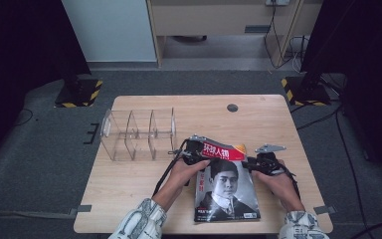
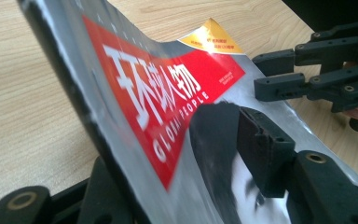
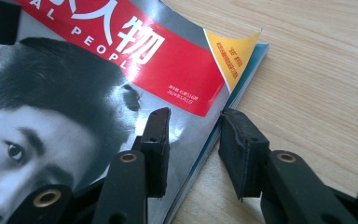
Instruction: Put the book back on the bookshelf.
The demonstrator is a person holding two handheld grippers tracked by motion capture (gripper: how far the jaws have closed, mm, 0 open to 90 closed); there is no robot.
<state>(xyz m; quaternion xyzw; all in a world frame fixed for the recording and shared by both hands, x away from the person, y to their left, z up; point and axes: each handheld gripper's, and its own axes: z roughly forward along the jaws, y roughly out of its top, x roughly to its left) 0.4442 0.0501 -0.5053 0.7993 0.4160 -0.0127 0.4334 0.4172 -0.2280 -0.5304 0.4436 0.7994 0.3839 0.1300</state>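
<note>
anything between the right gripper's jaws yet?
Only the magazine's right edge: in the right gripper view, the right gripper stands open, one jaw over the cover, the other over bare table. Not closed on it.

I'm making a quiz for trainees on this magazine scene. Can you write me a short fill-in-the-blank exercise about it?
1. The left claw is shut on the ____ edge of the magazine.
2. The right claw is ____, its jaws straddling the magazine's right edge.
3. The clear divided rack stands to the ____ of the magazine on the table.

Missing words: left; open; left
</note>
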